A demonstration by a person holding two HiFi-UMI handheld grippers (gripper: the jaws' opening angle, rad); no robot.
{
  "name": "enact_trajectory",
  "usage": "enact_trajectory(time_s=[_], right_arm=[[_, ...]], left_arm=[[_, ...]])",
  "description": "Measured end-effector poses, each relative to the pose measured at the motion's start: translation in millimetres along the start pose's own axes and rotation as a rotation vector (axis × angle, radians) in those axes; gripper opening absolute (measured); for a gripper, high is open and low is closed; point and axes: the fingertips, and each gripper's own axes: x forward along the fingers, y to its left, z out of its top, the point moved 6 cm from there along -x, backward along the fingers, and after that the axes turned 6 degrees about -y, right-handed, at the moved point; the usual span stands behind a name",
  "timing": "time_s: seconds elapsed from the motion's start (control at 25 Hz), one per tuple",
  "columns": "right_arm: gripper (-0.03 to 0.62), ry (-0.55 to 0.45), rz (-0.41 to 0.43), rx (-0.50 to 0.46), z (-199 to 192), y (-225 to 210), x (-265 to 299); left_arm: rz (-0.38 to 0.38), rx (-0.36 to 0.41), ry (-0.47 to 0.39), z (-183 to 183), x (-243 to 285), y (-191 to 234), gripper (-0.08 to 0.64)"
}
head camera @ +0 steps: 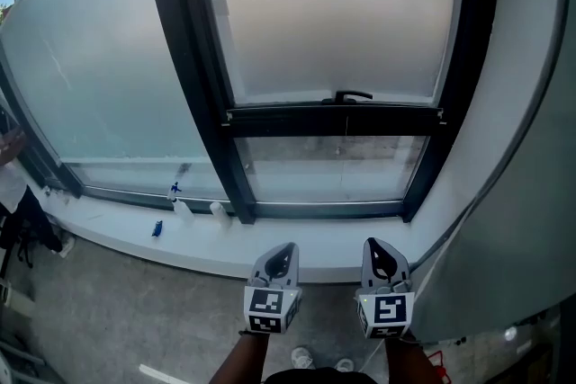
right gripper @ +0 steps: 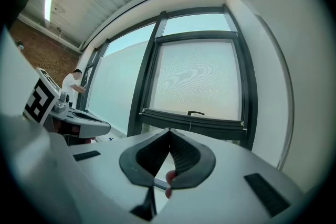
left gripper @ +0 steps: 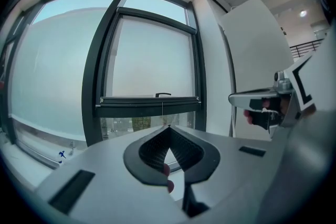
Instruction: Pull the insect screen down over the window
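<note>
Above grey floor, before white sill and perhaps part-lowered insect screen, left hand-held gripper, right hand-held gripper, jaws together, empty.

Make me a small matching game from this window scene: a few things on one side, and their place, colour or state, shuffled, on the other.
Things:
1. insect screen
2. handle
3. left gripper
4. sill

Descriptions:
A. white, running under the window
B. jaws shut, nothing held
C. black, on the screen's bottom bar
D. drawn partway down, clear glass below it

Pairs: 1-D, 2-C, 3-B, 4-A
</note>
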Motion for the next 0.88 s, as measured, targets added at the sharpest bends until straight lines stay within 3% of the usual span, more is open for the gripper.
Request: enact_trajectory(time_s=[0.2, 0.64, 0.88], right_arm=[[0.003, -0.012, -0.001, 0.003, -4.5, -14.4, -13.6], [0.003, -0.041, 0.017, 0.001, -5.3, -20.2, -29.2], [0.003, -0.041, 0.006, 0.002, -2.2, -16.7, -30.7]], left_arm=[[0.013, 0.074, -0.010, 10.6, 2.1, -21.2, 0.003], [-0.004, 0.059, -0.049, 26.5, 5.3, -49.4, 0.003], [-0.006, 0.057, -0.014, 19.6, 7.3, -48.2, 0.003]])
